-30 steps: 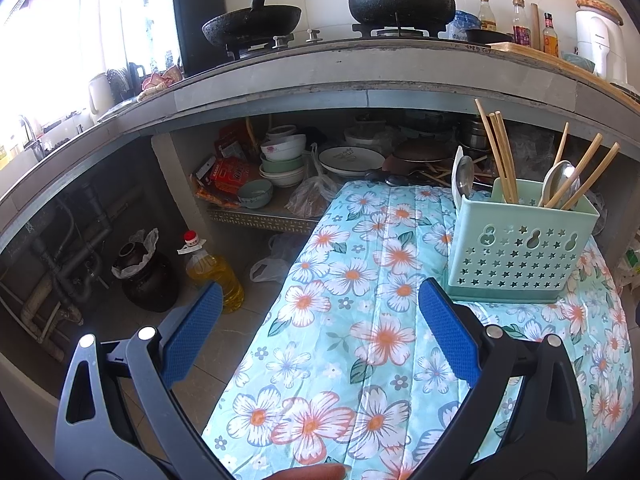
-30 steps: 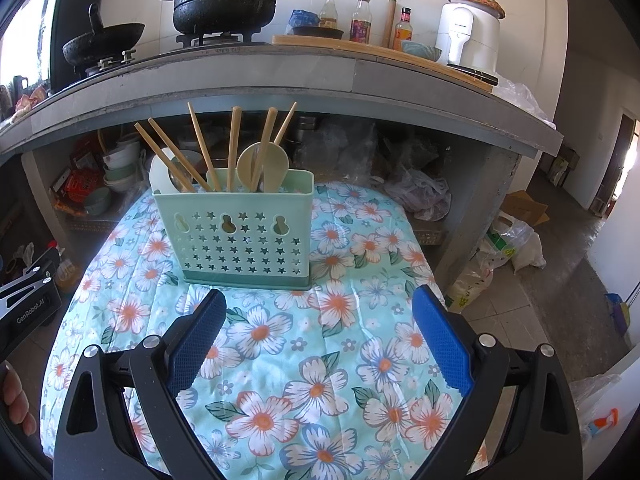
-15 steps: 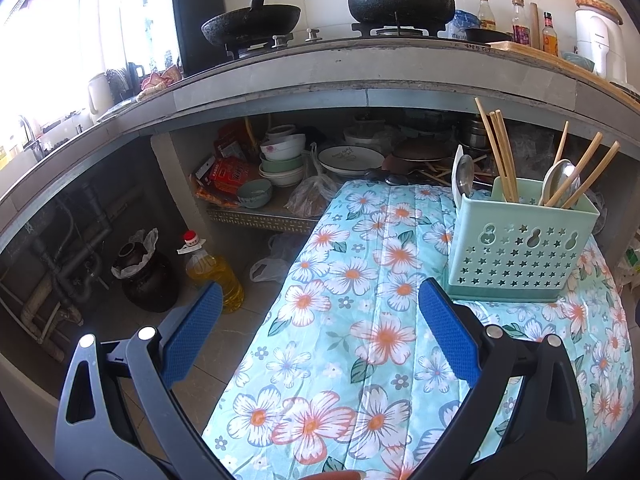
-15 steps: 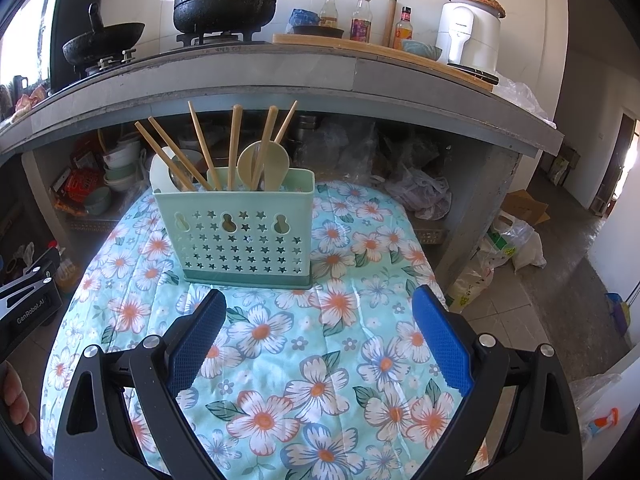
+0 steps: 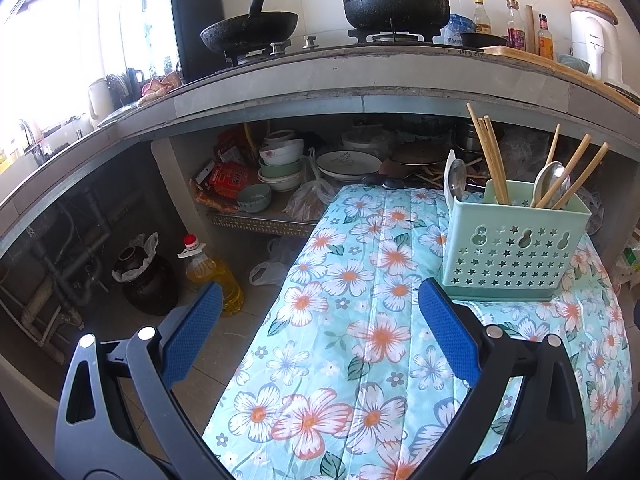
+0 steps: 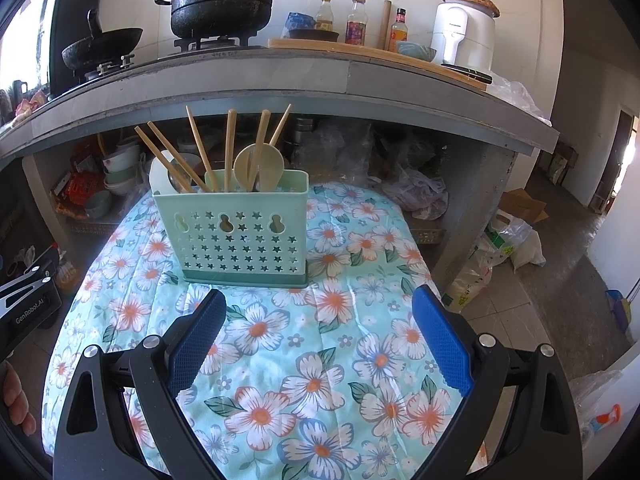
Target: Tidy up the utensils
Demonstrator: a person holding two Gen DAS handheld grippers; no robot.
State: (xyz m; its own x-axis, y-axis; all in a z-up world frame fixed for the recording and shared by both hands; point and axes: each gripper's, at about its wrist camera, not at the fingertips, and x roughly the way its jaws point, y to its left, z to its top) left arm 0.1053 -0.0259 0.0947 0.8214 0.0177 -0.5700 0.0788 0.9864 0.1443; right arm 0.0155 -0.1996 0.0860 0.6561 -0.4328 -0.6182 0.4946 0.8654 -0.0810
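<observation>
A grey concrete counter (image 6: 248, 80) ran across the upper part of both frames, carrying a blackened pot (image 6: 222, 0) on a burner at the upper centre, a dark pan (image 6: 102, 46) to its left and a white appliance (image 6: 464, 34) at the upper right. Below it, filling the middle and lower part of each view, lay a table under a turquoise floral cloth (image 6: 280, 344). On the cloth stood a pale green utensil holder (image 6: 234, 230), upright, pierced with star-shaped holes; it sat just above centre in the right wrist view and at the right of the frame in the left wrist view (image 5: 516, 252). Wooden chopsticks (image 6: 230, 148) leaned out of its top at several angles, together with pale spoons (image 6: 260, 166) and, at its left end, a white spoon (image 6: 160, 174).

The right gripper (image 6: 316, 340) hung over the cloth at the bottom of its frame, blue pads (image 6: 196, 340) spread wide and holding nothing, well short of the holder. The left gripper (image 5: 320, 332) was likewise spread wide and empty at the bottom of its own frame, its left pad (image 5: 192, 332) over the floor, the right one over the cloth. In the left wrist view, bowls (image 5: 280, 164) were stacked on the shelf under the counter, and a bottle of yellow oil (image 5: 212, 272) stood on the floor at centre left. Fingertips of a hand (image 6: 16, 400) showed at the lower left edge of the right wrist view.
</observation>
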